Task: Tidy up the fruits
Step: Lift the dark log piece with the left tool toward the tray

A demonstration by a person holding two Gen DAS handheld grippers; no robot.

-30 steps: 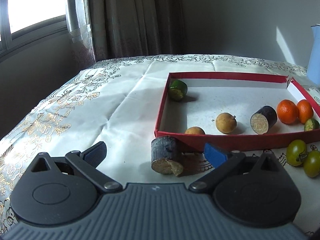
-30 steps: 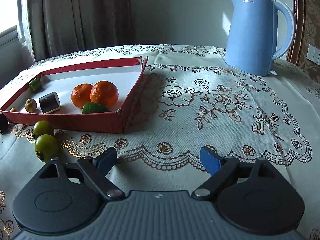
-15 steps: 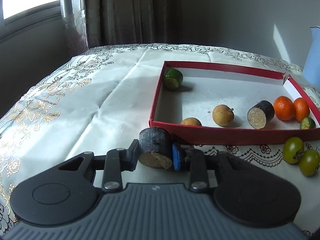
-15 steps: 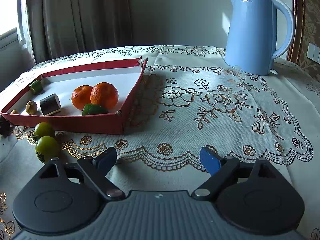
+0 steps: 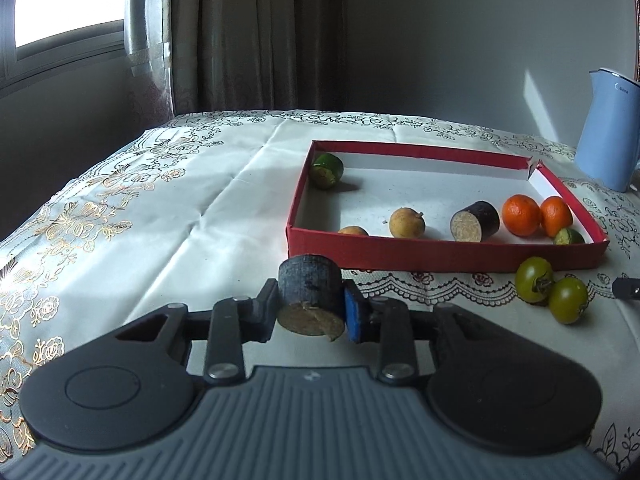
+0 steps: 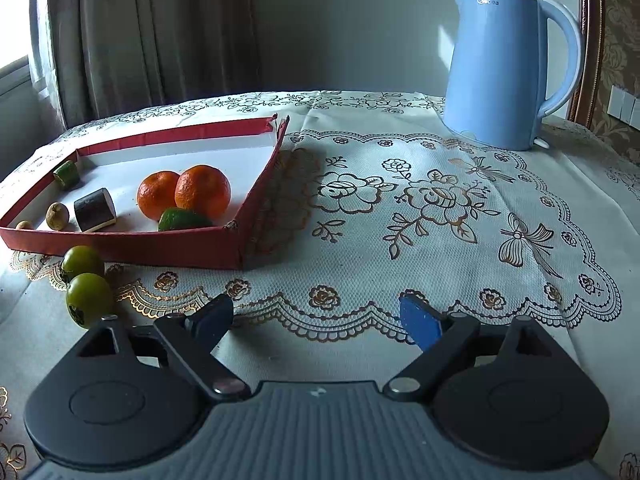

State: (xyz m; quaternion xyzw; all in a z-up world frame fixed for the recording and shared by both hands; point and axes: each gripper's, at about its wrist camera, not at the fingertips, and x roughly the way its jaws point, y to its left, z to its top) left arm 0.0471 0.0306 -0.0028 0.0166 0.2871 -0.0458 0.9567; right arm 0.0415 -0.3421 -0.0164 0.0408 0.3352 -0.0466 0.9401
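My left gripper (image 5: 310, 314) is shut on a dark sugarcane piece (image 5: 310, 292) and holds it lifted in front of the red tray (image 5: 440, 254). The tray holds a second sugarcane piece (image 5: 476, 222), two oranges (image 5: 520, 216), two tan longans (image 5: 406, 222), a green cut piece (image 5: 327, 171) and a green fruit (image 5: 568, 236). Two green tomatoes (image 5: 550, 290) lie on the cloth before the tray's near right corner. My right gripper (image 6: 316, 320) is open and empty over the lace cloth, right of the tomatoes (image 6: 86, 284) and the tray (image 6: 120, 244).
A blue electric kettle (image 6: 508, 68) stands at the back right of the table. A curtain (image 5: 248, 36) and a window (image 5: 60, 8) are behind the table. The table's left edge drops off near the embroidered cloth border (image 5: 48, 248).
My left gripper closed on the sugarcane piece and lifted it off the cloth, drawing back from the tray. The right gripper stayed open and barely moved.
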